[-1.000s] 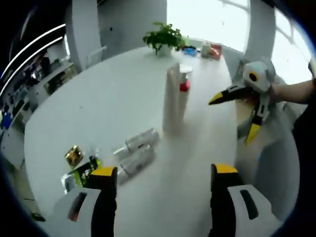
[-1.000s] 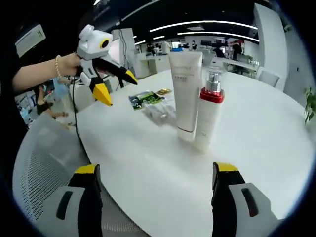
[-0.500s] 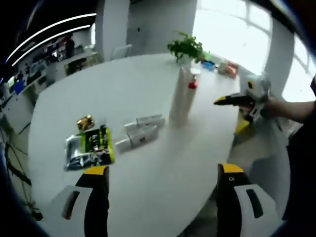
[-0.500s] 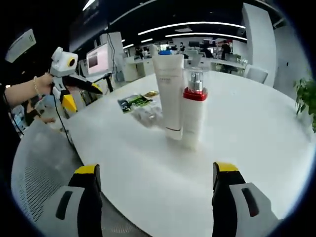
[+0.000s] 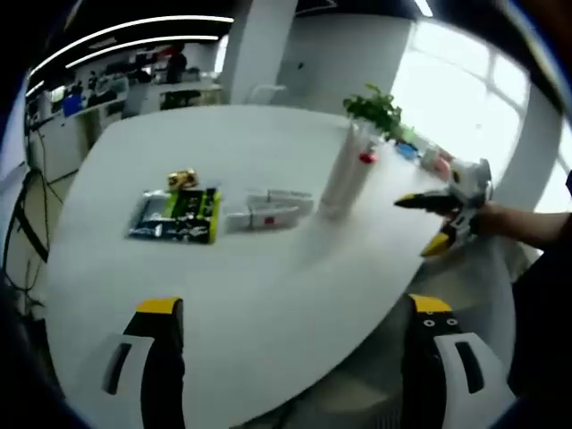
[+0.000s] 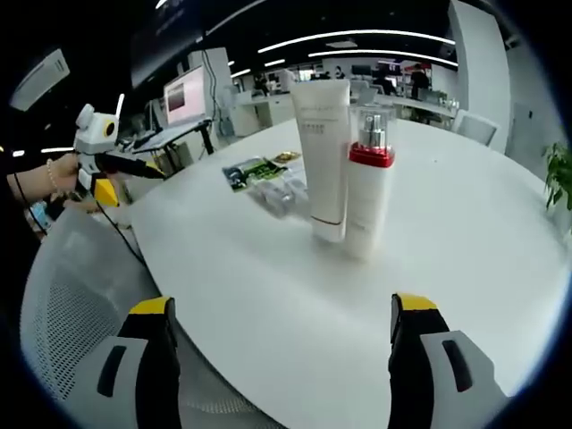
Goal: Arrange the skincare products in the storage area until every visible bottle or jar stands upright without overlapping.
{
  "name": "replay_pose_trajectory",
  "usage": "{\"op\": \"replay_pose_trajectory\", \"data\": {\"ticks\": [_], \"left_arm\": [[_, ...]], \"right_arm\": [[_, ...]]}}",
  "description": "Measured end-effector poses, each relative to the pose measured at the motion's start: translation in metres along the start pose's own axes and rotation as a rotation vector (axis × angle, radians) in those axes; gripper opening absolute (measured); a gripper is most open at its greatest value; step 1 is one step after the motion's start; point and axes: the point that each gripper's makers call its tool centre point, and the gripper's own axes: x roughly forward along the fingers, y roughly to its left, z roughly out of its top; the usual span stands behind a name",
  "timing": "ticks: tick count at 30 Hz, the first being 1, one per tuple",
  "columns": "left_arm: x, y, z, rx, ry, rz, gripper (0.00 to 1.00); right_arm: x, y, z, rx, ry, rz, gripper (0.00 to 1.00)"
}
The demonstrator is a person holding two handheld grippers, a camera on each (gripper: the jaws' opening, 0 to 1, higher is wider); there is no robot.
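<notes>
Tongs on both sides point(image 5: 286, 308) point(image 6: 277, 308) gape empty. Two small tubes point(image 5: 268, 207) lie flat at our ten o'clock; reaching carelessly, we could topple the upright tube point(image 6: 323, 156) and pump bottle point(image 6: 368, 192).

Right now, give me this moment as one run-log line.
left gripper: open, empty | right gripper: open, empty | tube and pump bottle: upright | two small bottles: lying flat | sachets: flat on table

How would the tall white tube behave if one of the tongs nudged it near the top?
The white tube stands tall on a narrow cap end, so a high push would probably tip it. It stands right beside the red-collared pump bottle, so it might knock that over too. Its body looks like soft plastic and would likely give under a squeeze.
</notes>
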Motion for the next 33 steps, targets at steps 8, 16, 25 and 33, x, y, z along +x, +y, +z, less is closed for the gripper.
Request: {"op": "replay_pose_trajectory", "data": {"ticks": [8,16,25,33], "left_arm": [[-0.007,-0.003,0.005,-0.029,-0.069,0.035,0.95],[-0.008,0.002,0.023,-0.104,-0.165,0.087,0.98],[0.005,0.003,0.01,-0.02,-0.108,0.091,0.97],[0.007,0.008,0.005,-0.031,-0.1,0.091,0.95]], "right_arm": [[0.003,0.003,-0.004,-0.016,0.032,0.013,0.98],[0.006,0.011,-0.007,-0.051,0.061,0.041,0.97],[0.009,0.021,-0.013,-0.126,0.116,0.063,0.96],[0.011,0.025,-0.017,-0.147,0.142,0.078,0.96]]}}
